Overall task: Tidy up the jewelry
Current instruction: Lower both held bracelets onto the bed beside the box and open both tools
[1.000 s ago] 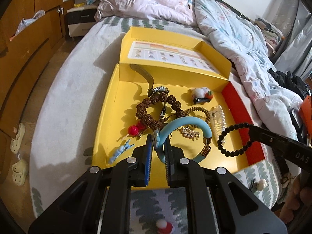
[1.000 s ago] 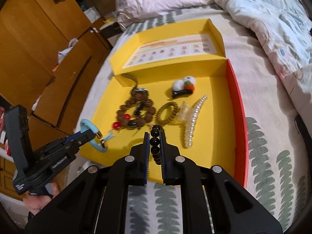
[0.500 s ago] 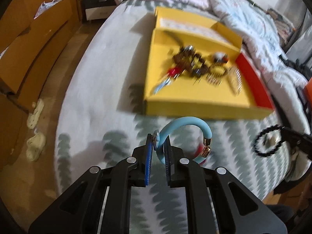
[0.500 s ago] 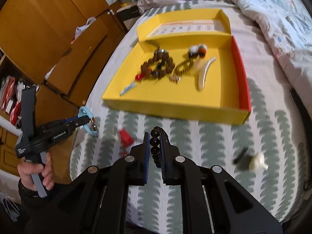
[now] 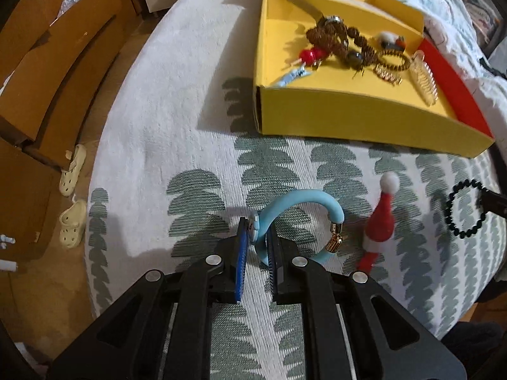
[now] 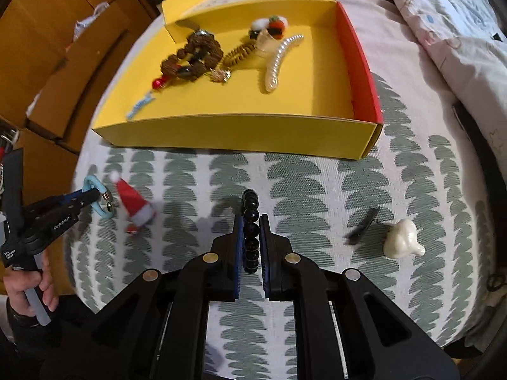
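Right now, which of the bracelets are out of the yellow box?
Two: the light blue bangle, clamped in the left gripper, and the black bead bracelet, clamped in the right gripper. The brown bead bracelets lie inside the yellow box.

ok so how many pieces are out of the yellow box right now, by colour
blue: 1, bangle
black: 2, bead bracelet, small clip
red: 1, santa hat clip
white: 1, bulb-shaped piece
total: 5

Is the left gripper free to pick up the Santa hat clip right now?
Probably not. The left gripper is shut on the blue bangle. The Santa hat clip lies uncovered beside it on the bedspread, so only the bangle blocks.
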Demonstrator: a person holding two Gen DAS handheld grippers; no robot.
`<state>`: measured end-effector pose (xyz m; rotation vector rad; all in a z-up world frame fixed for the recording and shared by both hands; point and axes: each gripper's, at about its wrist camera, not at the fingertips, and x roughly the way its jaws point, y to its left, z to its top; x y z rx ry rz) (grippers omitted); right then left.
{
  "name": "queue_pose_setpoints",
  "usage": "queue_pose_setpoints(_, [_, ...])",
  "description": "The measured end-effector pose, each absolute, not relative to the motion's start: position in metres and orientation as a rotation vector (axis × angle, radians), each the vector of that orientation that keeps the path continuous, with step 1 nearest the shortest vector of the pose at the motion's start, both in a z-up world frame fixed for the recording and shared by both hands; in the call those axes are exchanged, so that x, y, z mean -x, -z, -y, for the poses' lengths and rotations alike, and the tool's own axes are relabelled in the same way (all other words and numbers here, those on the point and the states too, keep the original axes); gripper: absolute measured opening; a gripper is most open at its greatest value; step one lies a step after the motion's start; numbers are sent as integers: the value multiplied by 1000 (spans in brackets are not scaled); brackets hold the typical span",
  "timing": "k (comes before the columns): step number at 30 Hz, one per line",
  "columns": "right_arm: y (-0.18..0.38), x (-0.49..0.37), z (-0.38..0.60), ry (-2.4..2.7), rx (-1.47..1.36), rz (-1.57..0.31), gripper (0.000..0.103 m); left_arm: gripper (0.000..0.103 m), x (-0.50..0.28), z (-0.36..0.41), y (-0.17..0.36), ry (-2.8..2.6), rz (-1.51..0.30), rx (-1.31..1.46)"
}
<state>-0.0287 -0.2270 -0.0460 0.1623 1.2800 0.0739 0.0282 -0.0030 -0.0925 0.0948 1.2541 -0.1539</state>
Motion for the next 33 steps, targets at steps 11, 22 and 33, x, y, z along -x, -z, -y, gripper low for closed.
queue_pose_setpoints(11, [33, 31, 229, -40, -119, -1239, 16, 48, -25, 0, 82, 120, -1216, -75])
queue_pose_setpoints(22, [0, 16, 238, -57, -203, -1120, 19, 66, -37, 6, 22, 206, -1042, 27])
queue_pose_setpoints(33, [22, -59, 243, -50, -220, -1112, 19, 68, -112, 52, 30, 283, -1067, 52])
